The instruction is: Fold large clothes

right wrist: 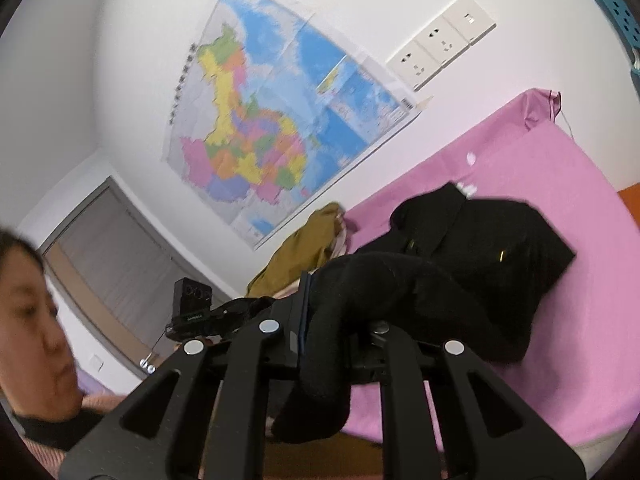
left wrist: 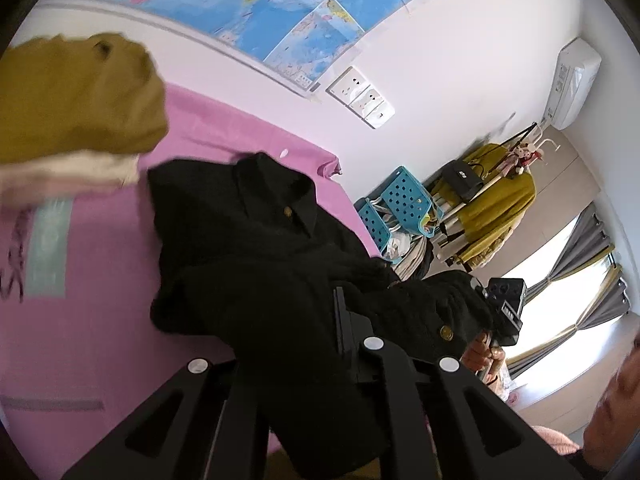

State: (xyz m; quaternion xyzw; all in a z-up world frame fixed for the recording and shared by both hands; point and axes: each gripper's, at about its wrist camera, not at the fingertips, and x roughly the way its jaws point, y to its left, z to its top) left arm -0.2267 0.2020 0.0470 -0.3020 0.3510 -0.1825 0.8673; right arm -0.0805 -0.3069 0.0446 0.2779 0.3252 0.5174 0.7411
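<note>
- White walls close in the room, with a big colored map (right wrist: 276,120) and a row of wall sockets (right wrist: 440,46) above a bed covered by a pink sheet (right wrist: 560,184).
- On the sheet lies a black coat (left wrist: 256,232) with small gold buttons — its far part rests on the bed and its near edge is lifted up.
- The left gripper (left wrist: 348,332) is clenched on the coat's near edge. The cloth bunches over the fingers, so only one finger shows well.
- The right gripper (right wrist: 340,320) is also clamped on a thick black fold of the coat, which hangs down over the gripper and hides its far finger.
- From the left wrist view the right gripper's black camera box shows past the coat, with a hand (left wrist: 482,358) under it, partly hidden.
- A mustard-yellow garment (left wrist: 76,96) sits on a pale folded one at the far side of the bed — blurred, hard to name.
- Off to the side stand blue baskets (left wrist: 400,204) and a rack with a yellow top (left wrist: 496,204).
- The person's face shows at the picture edge, cut off and blurred.
</note>
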